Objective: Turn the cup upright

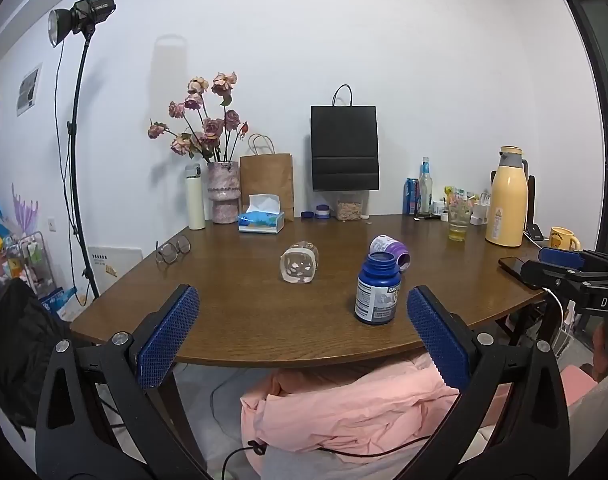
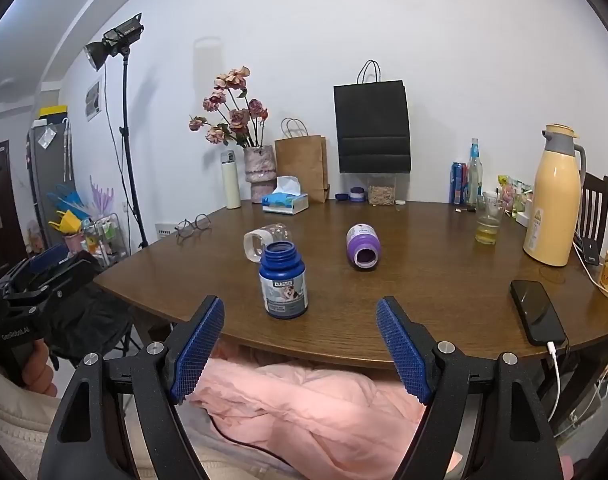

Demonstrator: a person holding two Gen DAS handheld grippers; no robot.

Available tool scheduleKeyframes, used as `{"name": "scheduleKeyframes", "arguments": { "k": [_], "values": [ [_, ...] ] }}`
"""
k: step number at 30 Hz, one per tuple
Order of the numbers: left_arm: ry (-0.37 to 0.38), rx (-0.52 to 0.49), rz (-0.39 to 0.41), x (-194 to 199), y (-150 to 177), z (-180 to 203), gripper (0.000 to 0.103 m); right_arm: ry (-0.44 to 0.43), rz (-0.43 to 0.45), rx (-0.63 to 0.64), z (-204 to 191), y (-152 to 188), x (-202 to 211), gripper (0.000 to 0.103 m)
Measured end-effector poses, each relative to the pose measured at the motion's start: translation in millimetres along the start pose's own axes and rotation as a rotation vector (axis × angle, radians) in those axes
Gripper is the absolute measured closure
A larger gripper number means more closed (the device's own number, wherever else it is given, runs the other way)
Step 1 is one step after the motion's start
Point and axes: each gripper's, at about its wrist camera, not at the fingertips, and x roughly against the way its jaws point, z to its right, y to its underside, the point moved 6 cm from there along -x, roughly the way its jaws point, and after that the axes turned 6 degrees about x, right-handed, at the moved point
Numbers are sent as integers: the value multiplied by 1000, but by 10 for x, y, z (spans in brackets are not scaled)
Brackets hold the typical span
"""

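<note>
On the wooden table (image 1: 232, 320), taking the upright blue bottle (image 1: 377, 289) as the landmark, a pair of glasses (image 1: 173, 249) lies well to its left near the table's edge. Nearer, left of the bottle and a little behind it, the clear cup (image 1: 300, 266) lies on its side, apart from the bottle, its base turned toward the left wrist camera. The blue bottle stands open, without a cap. Just behind it to the right, a purple bottle (image 1: 389, 249) lies on its side. Far right of it stands a yellow jug (image 1: 506, 197), and a black phone (image 2: 537, 312) lies near the table's right edge.

The left gripper (image 1: 303, 332) hangs short of the near edge, jaws wide and empty. The right gripper (image 2: 300, 342) is likewise spread wide, holding nothing, the blue bottle just beyond its fingers.
</note>
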Motion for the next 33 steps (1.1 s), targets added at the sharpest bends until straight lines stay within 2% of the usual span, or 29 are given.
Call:
{"name": "scheduleKeyframes", "arguments": {
  "k": [8,33],
  "values": [
    [2,8,4,33,-10,-83,0,0,9,-3,-8,2,7,20],
    [7,-10,-5,-26,30,36,0,29,36,20,-27,-30,46,20]
  ]
}}
